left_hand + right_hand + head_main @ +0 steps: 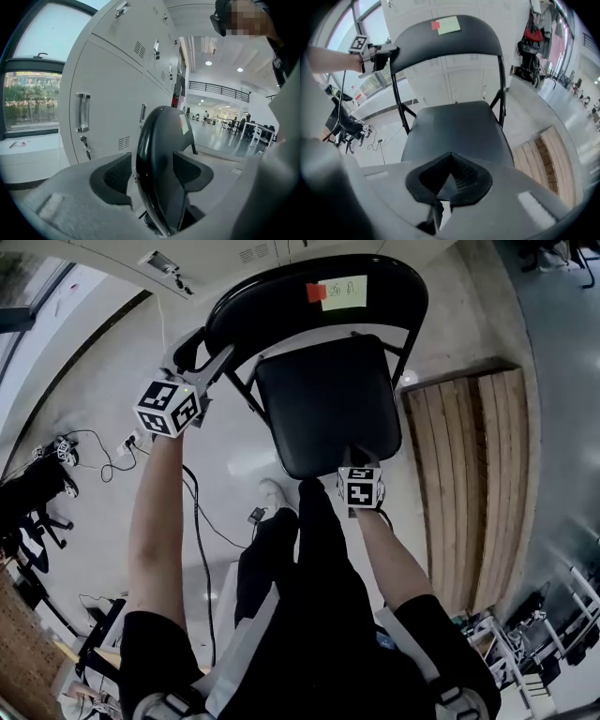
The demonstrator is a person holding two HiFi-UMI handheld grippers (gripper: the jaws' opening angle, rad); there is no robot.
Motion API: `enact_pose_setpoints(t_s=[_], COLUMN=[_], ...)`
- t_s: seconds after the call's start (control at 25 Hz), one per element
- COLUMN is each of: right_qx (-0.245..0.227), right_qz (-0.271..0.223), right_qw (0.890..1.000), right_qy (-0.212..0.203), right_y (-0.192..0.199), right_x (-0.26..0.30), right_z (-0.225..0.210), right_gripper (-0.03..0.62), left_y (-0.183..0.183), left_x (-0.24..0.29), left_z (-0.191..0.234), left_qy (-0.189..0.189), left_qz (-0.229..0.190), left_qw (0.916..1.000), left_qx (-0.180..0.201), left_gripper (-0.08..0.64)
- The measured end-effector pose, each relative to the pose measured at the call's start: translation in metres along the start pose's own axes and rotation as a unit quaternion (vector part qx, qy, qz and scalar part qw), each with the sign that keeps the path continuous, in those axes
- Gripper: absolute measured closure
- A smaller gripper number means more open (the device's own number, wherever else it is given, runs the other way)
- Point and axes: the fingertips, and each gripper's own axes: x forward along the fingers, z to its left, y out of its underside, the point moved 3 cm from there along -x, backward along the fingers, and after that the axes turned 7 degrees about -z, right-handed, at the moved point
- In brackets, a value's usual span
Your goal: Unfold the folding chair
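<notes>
The black folding chair stands opened out, its seat (pixel 328 399) flat and its curved backrest (pixel 281 287) carrying a red and a yellow sticky note. My left gripper (pixel 202 357) is at the backrest's left end. In the left gripper view the backrest edge (pixel 154 154) runs between the two pads of that gripper (pixel 152 176), whose jaws stand wide and do not visibly press on it. My right gripper (pixel 357 458) hovers just above the seat's front edge; its jaws (pixel 451 176) are shut with nothing in them. The seat (pixel 454 131) lies beyond them.
White lockers (pixel 117 79) stand behind the chair. A raised wooden platform (pixel 469 484) lies to the right. Cables (pixel 202 521) trail over the pale floor at the left, near a dark office chair base (pixel 33 493). The person's legs (pixel 300 559) are just before the seat.
</notes>
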Motion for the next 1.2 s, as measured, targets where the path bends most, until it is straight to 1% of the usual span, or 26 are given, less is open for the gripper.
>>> enact_pose_setpoints(t_s=[0.08, 0.16, 0.24, 0.32, 0.44, 0.52, 0.64, 0.68, 0.76, 0.84, 0.92, 1.0, 1.12, 1.2], right_qx=[-0.016, -0.029, -0.038, -0.046, -0.059, -0.067, -0.066, -0.064, -0.058, -0.045, -0.032, -0.031, -0.043, -0.041], right_qz=[-0.023, -0.042, -0.061, -0.081, -0.108, -0.125, -0.158, -0.167, -0.185, -0.206, -0.229, -0.254, -0.287, -0.299], right_qw=[1.000, 0.999, 0.997, 0.995, 0.992, 0.989, 0.984, 0.982, 0.979, 0.975, 0.970, 0.963, 0.951, 0.947], right_qy=[-0.005, -0.012, -0.020, -0.028, -0.036, -0.041, -0.052, -0.055, -0.061, -0.067, -0.073, -0.084, -0.106, -0.115], right_y=[-0.028, -0.055, -0.082, -0.109, -0.143, -0.162, -0.183, -0.187, -0.191, -0.188, -0.179, -0.173, -0.173, -0.161], right_x=[-0.013, -0.027, -0.040, -0.055, -0.075, -0.089, -0.110, -0.119, -0.140, -0.165, -0.194, -0.221, -0.254, -0.276], right_z=[-0.001, 0.000, 0.003, 0.006, 0.010, 0.013, 0.017, 0.017, 0.018, 0.020, 0.026, 0.035, 0.051, 0.057], right_gripper=[0.588, 0.588, 0.588, 0.588, 0.589, 0.589, 0.588, 0.589, 0.589, 0.589, 0.588, 0.589, 0.588, 0.589], left_y=[-0.010, -0.017, -0.020, -0.025, -0.035, -0.038, -0.041, -0.043, -0.048, -0.052, -0.053, -0.053, -0.061, -0.065], left_x=[-0.009, -0.021, -0.032, -0.045, -0.068, -0.085, -0.113, -0.124, -0.150, -0.182, -0.214, -0.244, -0.284, -0.310], left_z=[-0.008, -0.022, -0.039, -0.055, -0.078, -0.093, -0.119, -0.130, -0.151, -0.173, -0.195, -0.214, -0.233, -0.251], left_qy=[-0.024, -0.051, -0.072, -0.083, -0.098, -0.111, -0.125, -0.128, -0.139, -0.153, -0.155, -0.159, -0.185, -0.199], left_qz=[-0.019, -0.039, -0.050, -0.057, -0.067, -0.066, -0.068, -0.074, -0.094, -0.112, -0.122, -0.128, -0.151, -0.162], left_qw=[0.9995, 0.9974, 0.9949, 0.9929, 0.9905, 0.9892, 0.9871, 0.9859, 0.9823, 0.9782, 0.9759, 0.9742, 0.9670, 0.9633], left_qx=[-0.011, -0.031, -0.050, -0.062, -0.069, -0.070, -0.074, -0.078, -0.082, -0.085, -0.093, -0.096, -0.088, -0.079], left_gripper=[0.276, 0.276, 0.276, 0.278, 0.278, 0.281, 0.296, 0.306, 0.372, 0.499, 0.560, 0.560, 0.560, 0.558])
